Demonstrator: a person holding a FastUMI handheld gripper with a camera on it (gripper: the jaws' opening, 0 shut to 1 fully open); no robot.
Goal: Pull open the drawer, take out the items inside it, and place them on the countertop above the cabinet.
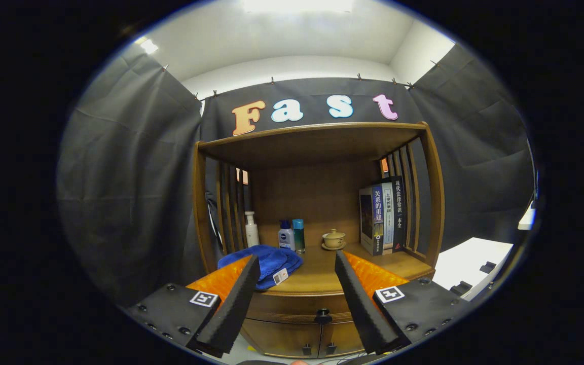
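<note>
- The drawer (297, 308) runs left to right under the countertop (322, 276), its front shut, its dark knob (323, 317) facing the gripper.
- The gripper (297, 261) is held level before the cabinet (317, 223), fingers wide apart, holding nothing; the knob sits low between them.
- A folded blue towel (264, 259) with a white tag lies near-left on the countertop.
- Far back: a white pump bottle (251, 229), a Nivea bottle (286, 235), a lidded teacup (333, 239), upright books (383, 218) right.

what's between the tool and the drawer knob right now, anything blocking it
Nothing visible blocks it. The tool is open, holding nothing, and the drawer knob shows in the gap between its fingers, a little beyond them. The blue towel lies on the countertop above the shut drawer, clear of the knob.
</note>
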